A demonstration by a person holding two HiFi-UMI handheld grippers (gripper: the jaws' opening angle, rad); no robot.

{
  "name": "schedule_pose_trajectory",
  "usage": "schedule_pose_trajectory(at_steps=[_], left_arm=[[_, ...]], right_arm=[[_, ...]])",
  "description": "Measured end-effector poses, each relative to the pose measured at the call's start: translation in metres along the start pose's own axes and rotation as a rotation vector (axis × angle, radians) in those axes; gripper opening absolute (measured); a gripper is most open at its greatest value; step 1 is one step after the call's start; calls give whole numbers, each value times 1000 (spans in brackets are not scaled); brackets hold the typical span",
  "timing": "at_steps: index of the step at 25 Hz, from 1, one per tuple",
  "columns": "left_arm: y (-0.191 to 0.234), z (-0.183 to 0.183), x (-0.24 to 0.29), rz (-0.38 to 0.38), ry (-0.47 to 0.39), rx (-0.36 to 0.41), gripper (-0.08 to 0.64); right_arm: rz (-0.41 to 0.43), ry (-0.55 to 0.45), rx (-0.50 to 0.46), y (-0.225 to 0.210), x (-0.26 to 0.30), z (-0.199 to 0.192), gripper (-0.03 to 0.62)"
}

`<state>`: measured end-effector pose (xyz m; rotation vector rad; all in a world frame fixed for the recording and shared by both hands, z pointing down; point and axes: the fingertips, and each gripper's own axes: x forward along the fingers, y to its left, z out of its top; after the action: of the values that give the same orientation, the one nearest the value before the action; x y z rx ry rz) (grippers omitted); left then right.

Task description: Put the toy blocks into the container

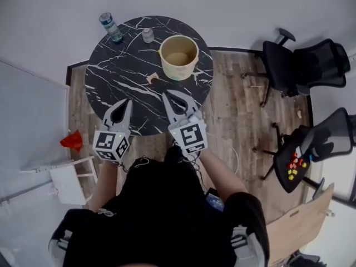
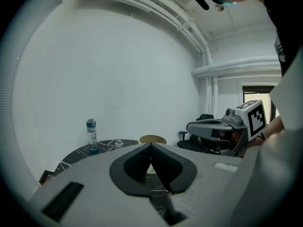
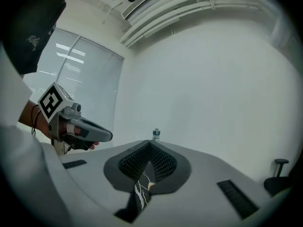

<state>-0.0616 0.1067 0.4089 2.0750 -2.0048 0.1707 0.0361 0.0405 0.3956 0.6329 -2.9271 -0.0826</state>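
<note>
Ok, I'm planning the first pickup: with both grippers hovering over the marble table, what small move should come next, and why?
Probably open the right gripper: its jaws are together and empty, and it looks closer to the small wooden block, which lies on the table beside the cream container, not in it.

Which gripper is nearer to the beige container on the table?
Right. The right gripper sits just short of the container, slightly to its left; the left gripper is farther back and farther left.
</note>
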Motion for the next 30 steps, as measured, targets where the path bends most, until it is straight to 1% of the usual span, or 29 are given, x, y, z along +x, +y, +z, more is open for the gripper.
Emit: schedule_pose_trajectory(at_steps=[3,6,10,14,18,22,26,30], left_arm=[[1,-14,18,4,50,-23,-2],[5,-31,30,-2,106,-50,-2],[10,-49,54,-28,164,-38,-2],[18,-60,78,-74,203,-33,-2],[34,-68,104,-133,246,1,-2],[52,-87,128,-204,321,35,0],[73,-110,153,-267,383,79,-2],[78,-134,173,-343,433,100,-2]], right_arm=[[30,45,18,-15,10,-20,-3],[58,80,39,-18,18,-40,-3],[68,134,62,-22,30,-65,-3],[72,165,74,-22,43,-80,-3],[44,231,97,-26,62,-97,-3],[-2,291,136,-29,78,-116,-3],[-39,353,211,-27,96,-146,-3],[-92,418,276,-22,99,-172,-3]])
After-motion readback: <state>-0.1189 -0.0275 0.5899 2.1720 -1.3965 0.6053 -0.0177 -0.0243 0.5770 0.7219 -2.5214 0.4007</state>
